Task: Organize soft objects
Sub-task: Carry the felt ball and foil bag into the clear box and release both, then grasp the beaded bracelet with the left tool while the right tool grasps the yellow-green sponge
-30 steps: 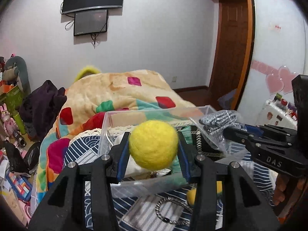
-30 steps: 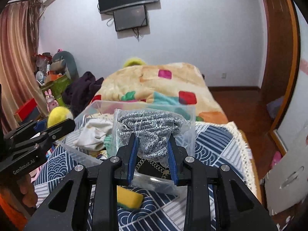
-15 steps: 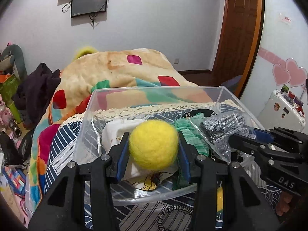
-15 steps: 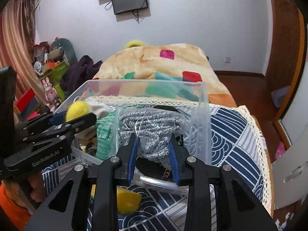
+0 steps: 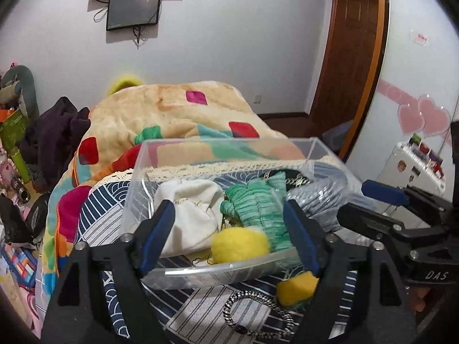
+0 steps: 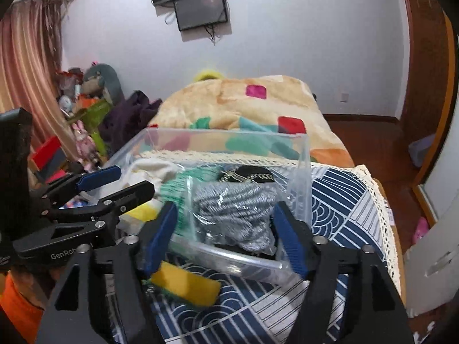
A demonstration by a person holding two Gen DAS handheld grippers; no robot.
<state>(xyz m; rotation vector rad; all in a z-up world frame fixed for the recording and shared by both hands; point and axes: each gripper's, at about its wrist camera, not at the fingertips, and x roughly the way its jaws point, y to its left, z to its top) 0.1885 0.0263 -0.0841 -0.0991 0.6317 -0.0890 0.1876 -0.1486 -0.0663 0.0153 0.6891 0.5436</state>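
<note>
A clear plastic bin (image 5: pixel 229 149) stands on the patterned cloth. The yellow felt ball (image 5: pixel 239 245) lies inside it by the near wall, next to a white cloth (image 5: pixel 189 215) and a green knit piece (image 5: pixel 255 209). My left gripper (image 5: pixel 229 238) is open above the ball. The bagged grey knit item (image 6: pixel 235 212) lies in the bin's right side (image 6: pixel 301 154). My right gripper (image 6: pixel 226 238) is open around it, pads apart from it. A yellow sponge (image 6: pixel 186 286) lies on the cloth in front of the bin.
A metal chain bracelet (image 5: pixel 258 312) lies on the cloth near the sponge (image 5: pixel 295 288). A colourful blanket (image 5: pixel 178 120) covers the bed behind. Dark clothes (image 5: pixel 51 143) and toys are piled at the left. A wooden door (image 5: pixel 352 57) is at the right.
Both grippers moved over the bin and opened. The yellow ball dropped from the left gripper into the bin; the bagged grey knit dropped from the right gripper into the bin.
</note>
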